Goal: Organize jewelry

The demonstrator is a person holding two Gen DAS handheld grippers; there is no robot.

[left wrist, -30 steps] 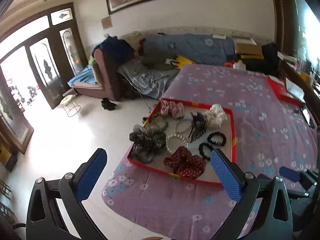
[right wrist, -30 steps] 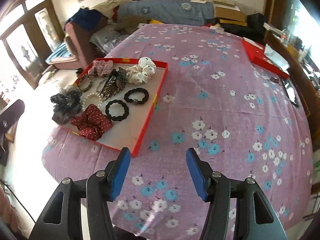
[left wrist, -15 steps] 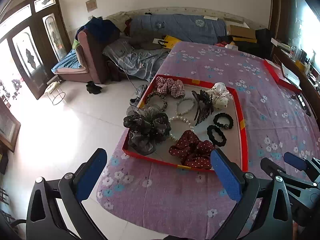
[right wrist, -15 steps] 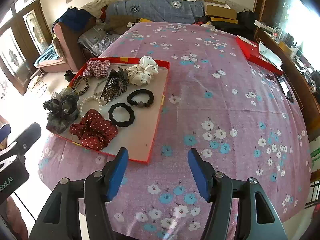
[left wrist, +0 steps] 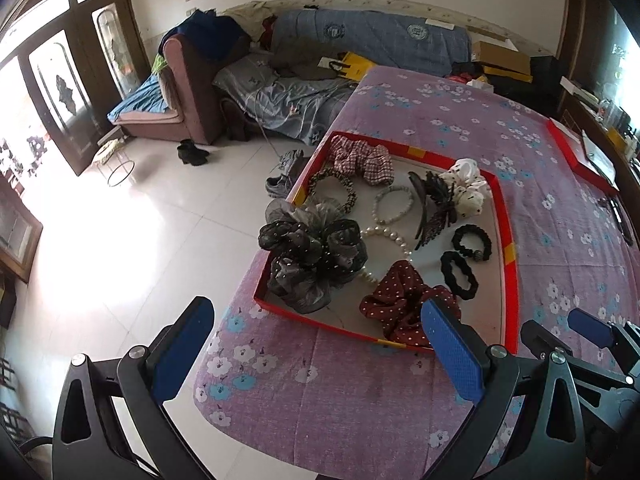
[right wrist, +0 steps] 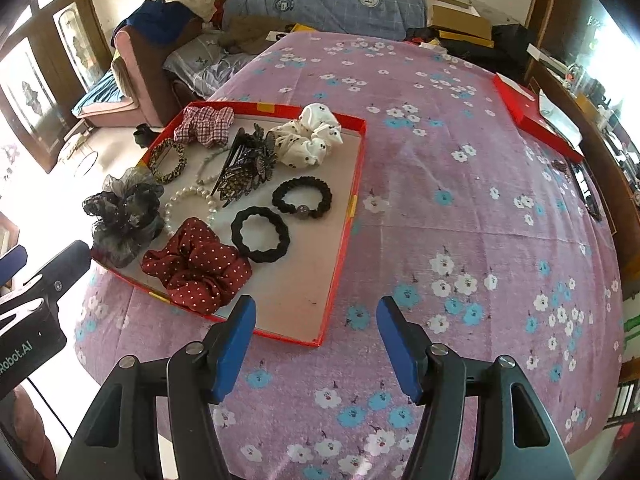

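Observation:
A red tray [left wrist: 510, 248] lies on the purple flowered tablecloth [right wrist: 460, 220] near its left edge. It holds a dark red dotted scrunchie [left wrist: 400, 300], a black gauze scrunchie [left wrist: 312, 252], a pearl bracelet [right wrist: 188, 196], a white scrunchie [right wrist: 308, 136], a plaid scrunchie [right wrist: 206, 124], a dark hair claw [right wrist: 248, 164] and two black hair ties. My left gripper [left wrist: 316, 312] hangs open and empty above the tray's near left corner. My right gripper [right wrist: 316, 308] stands open and empty over the tray's near right corner [right wrist: 316, 340].
The table's left edge drops to a white tiled floor [left wrist: 120, 240]. A second red box [right wrist: 532, 120] with papers lies at the table's far right. A dark flat object [right wrist: 584, 192] rests near the right edge. Sofas with bedding stand behind the table.
Both grippers have come nearer to the tray and lower, so it looks larger. The left view has tipped down from the room to the tray. Both stay open and empty.

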